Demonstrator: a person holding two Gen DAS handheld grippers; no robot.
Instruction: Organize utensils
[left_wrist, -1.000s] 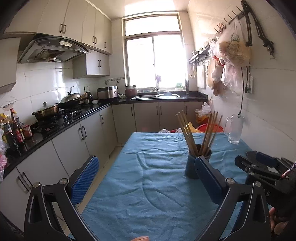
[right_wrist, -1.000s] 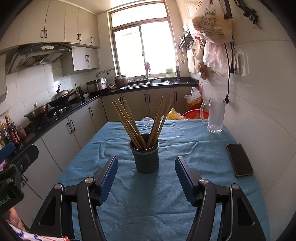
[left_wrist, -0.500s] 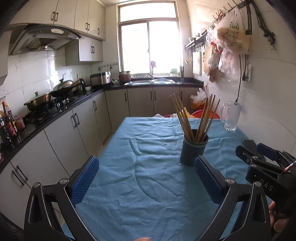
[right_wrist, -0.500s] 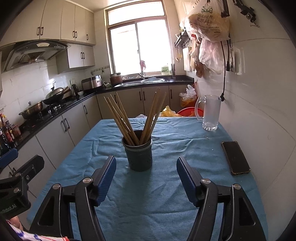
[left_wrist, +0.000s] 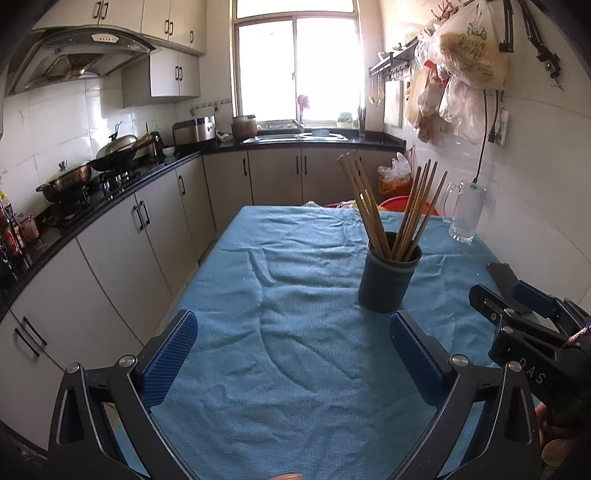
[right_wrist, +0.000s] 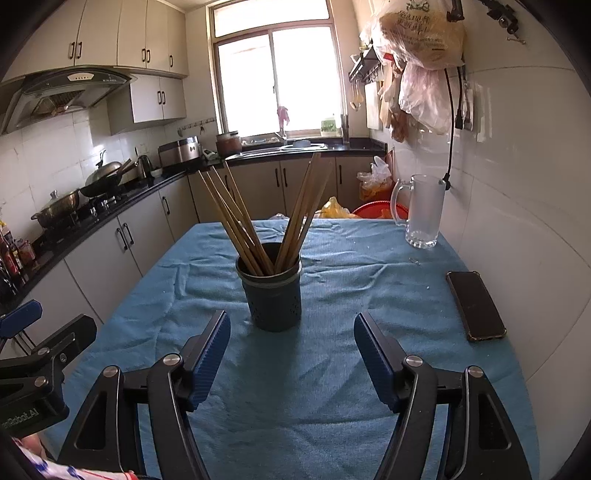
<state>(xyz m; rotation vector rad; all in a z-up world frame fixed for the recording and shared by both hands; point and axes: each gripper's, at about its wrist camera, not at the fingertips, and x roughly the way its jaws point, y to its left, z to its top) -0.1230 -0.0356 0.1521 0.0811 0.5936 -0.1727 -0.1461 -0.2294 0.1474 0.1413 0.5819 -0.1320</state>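
A dark round holder (right_wrist: 269, 295) stands upright on the blue cloth (right_wrist: 332, 369) of the table, with several wooden chopsticks (right_wrist: 236, 221) fanned out in it. It also shows in the left wrist view (left_wrist: 388, 280), ahead and right of centre. My right gripper (right_wrist: 291, 354) is open and empty, just short of the holder, jaws to either side of it. My left gripper (left_wrist: 291, 354) is open and empty over bare cloth, left of the holder. The right gripper also shows at the right edge of the left wrist view (left_wrist: 524, 325).
A black phone (right_wrist: 474, 304) lies on the cloth near the right wall. A glass mug (right_wrist: 421, 210) stands at the table's far right corner. Kitchen cabinets and a counter (left_wrist: 122, 229) run along the left. A red basin (right_wrist: 376, 210) sits beyond the table's far edge.
Both grippers have drawn back and tilted slightly, so the holder sits lower and nearer in both views. The holder and chopsticks have not moved. Both grippers stay open.
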